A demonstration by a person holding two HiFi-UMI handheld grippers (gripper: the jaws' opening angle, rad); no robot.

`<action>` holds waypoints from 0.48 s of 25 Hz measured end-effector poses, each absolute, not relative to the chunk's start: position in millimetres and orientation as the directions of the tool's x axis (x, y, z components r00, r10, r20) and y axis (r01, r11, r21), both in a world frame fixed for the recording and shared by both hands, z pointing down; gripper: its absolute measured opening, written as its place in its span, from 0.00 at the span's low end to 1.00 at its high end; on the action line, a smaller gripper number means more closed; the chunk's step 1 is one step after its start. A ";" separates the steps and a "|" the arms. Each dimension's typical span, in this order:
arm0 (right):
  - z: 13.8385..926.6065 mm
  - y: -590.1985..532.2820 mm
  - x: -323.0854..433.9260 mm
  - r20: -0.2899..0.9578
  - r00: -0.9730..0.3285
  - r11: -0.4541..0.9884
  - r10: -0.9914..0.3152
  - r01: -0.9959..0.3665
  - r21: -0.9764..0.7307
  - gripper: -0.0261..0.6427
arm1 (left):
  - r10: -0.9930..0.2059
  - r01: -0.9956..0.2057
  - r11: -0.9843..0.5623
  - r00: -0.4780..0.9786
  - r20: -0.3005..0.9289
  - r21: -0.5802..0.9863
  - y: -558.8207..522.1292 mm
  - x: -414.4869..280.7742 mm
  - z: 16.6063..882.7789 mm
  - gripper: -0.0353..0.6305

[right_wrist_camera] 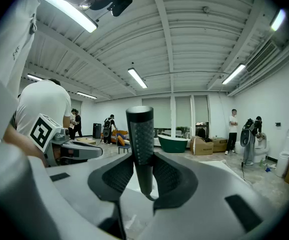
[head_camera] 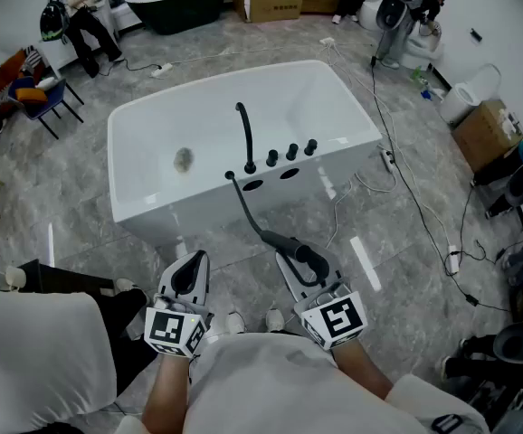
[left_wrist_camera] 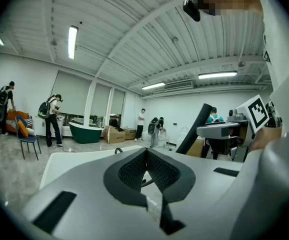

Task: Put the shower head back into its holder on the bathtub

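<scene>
The slim black shower head [right_wrist_camera: 140, 134] was gripped by the right claw [right_wrist_camera: 143, 165], apart from the white bathtub [head_camera: 144, 134], not yet reseated; the left claw [left_wrist_camera: 147, 156] was clenched empty.

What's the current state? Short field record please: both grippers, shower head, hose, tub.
left gripper: jaws together, nothing between them
right gripper: shut on the shower head
shower head: black, held off the bathtub, on the person's side of it
hose: black, runs from the shower head to the near rim of the bathtub
bathtub: white, with a black spout and three knobs on the near rim
status: shower head not yet returned to the bathtub
</scene>
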State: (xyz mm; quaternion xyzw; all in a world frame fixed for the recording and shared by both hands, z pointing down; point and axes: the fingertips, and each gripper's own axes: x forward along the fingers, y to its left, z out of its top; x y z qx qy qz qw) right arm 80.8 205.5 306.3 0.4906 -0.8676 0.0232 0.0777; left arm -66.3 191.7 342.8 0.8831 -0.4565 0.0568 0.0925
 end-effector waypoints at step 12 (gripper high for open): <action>307.5 202.0 71.8 0.163 -0.513 0.525 -0.843 -0.850 0.039 0.23 | -0.808 -0.830 -0.548 0.557 0.193 0.100 192.6 -77.9 345.4 0.07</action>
